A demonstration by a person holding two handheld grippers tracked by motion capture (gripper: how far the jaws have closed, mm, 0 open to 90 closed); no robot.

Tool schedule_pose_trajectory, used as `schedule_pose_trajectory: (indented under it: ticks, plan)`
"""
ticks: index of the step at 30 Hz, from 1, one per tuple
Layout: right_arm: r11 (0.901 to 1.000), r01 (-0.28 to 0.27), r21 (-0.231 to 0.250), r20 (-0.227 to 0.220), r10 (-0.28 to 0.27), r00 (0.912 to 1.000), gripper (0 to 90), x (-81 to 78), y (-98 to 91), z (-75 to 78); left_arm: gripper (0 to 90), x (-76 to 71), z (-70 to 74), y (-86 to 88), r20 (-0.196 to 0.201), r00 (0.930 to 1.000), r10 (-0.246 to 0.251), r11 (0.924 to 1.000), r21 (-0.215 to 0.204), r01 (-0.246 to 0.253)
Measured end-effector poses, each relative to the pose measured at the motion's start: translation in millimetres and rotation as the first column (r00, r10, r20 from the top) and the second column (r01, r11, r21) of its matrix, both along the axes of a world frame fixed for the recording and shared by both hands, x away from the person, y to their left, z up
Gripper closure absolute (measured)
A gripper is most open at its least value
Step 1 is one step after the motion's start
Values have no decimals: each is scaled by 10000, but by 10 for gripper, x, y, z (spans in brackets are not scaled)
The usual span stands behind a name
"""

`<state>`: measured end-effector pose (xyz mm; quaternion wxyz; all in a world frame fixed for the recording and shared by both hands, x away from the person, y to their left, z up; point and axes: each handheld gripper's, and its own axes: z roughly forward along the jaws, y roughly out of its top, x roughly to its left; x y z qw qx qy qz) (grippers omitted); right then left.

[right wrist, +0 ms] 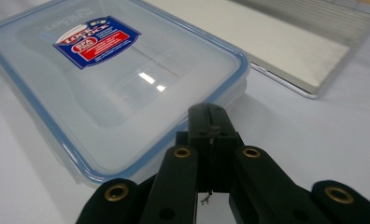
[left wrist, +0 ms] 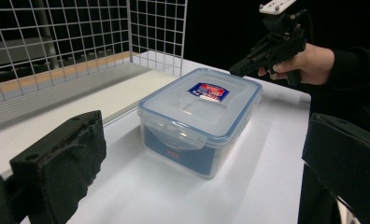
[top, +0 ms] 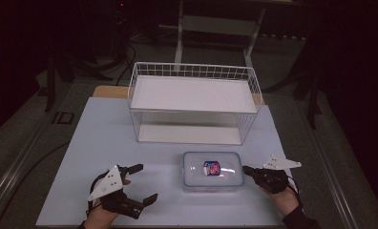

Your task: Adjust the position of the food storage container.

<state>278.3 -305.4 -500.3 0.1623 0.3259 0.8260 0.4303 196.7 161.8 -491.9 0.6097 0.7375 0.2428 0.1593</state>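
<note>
The container [top: 213, 171] is clear plastic with a frosted, see-through lid edged by a thin blue seal — on the lid sits a dark blue label [top: 212, 167] with a red panel and white lettering. The wire basket [top: 194, 72] is white, its walls a square grid pattern, with a white shelf board inside. The tabletop [top: 106, 138] is pale bluish white. Both the left tool [top: 139, 182] and the right tool [top: 246, 169] are black — each topped by a light grey three-cornered plate; the right tool shows brass-coloured rivets in its own view.

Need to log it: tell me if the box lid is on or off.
On. The lid sits flat over the box, its blue rim seated all round, with the near latch flap folded down.
</note>
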Motion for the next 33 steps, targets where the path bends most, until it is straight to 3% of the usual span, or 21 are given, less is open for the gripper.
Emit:
schedule_pose_trajectory:
  ticks: [7, 22, 31, 33]
  plan:
    - [9993, -385, 35, -63, 385, 9992, 900, 21, 175, -6, 0, 2, 2, 15, 7, 9999, 151, 9999, -54, -151]
    - [9947, -1026, 47, -156, 1027, 9946, 900, 77, 460, -7, 0, 17, -28, -23, 68, 9999, -142, 9999, -85, 143]
    - [9922, -1234, 168, -141, 1236, 9922, 900, 103, 546, 12, 0, 21, -31, -23, -51, 9999, -146, 9996, -223, 144]
    - [9923, -1206, 290, 80, 1204, 9927, 877, 68, 511, 80, 0, 39, -31, -22, -192, 9998, -25, 9996, -274, 20]
